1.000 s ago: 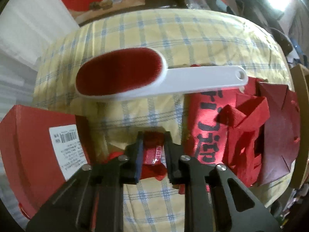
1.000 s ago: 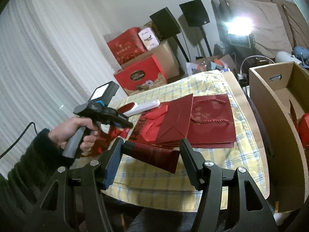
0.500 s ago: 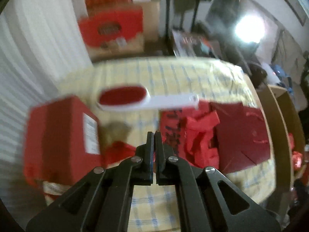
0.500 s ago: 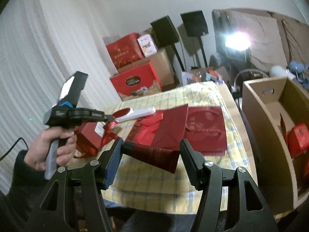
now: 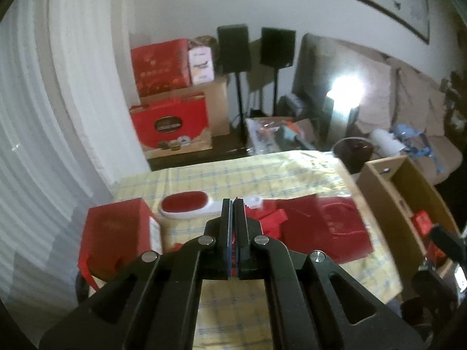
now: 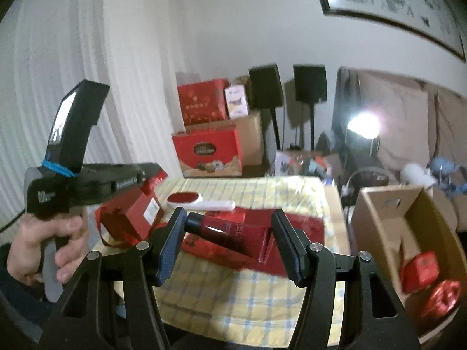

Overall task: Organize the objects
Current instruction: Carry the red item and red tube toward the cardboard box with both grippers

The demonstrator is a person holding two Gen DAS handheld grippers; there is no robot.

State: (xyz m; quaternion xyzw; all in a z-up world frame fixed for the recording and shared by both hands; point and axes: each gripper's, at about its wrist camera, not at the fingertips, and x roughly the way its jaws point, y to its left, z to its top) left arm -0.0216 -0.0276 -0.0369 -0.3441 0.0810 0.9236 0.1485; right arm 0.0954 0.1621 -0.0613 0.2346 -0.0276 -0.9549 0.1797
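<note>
two hand-held grippers, one red tube, one red box, one lint brush, one open carton.

nearest, in the right wrist view, the right hand-held gripper (image 6: 228, 214) has its jaws a good way apart and clamped on the red tube (image 6: 230, 233) – the tube lies crosswise between the pads, black cap against the pad at 9 o'clock, flat crimped end by the pad at 3 o'clock. at 9 o'clock of that view a hand (image 6: 38, 248) grips the handle of the other tool.

the left hand-held gripper (image 5: 233, 202) is closed tight, pad to pad, and a thin sliver of red ribbon (image 5: 233, 242) shows pinched between them. more ribbon hangs in loops off the red box (image 5: 116, 230), which sits at 9 o'clock of those jaws on the near left corner of the desk (image 5: 233, 175), its white label turned toward the fingers.

just beyond the fingertips the lint brush (image 5: 186, 206) lies flat – red pad at 9 o'clock, white handle running to 3 o'clock and partly hidden behind the jaws. at 3 o'clock of it sits a heap of folded red paper (image 5: 271, 218), then a dark red paper bag (image 5: 327, 227) lying flat; how many bags are in that stack i cannot tell.

off the desk's edge at 3 o'clock stands the cardboard carton (image 6: 379, 213), open-topped, with two red items in it (image 6: 420, 271) (image 6: 443, 294).

past the far edge at 12 o'clock: a red gift box (image 5: 172, 125) on the floor, a second red box (image 5: 160, 67) stacked on a brown carton, two black speakers on stands (image 5: 235, 48) (image 5: 277, 48), one bright lamp (image 5: 346, 90) and a sofa (image 5: 408, 93).
</note>
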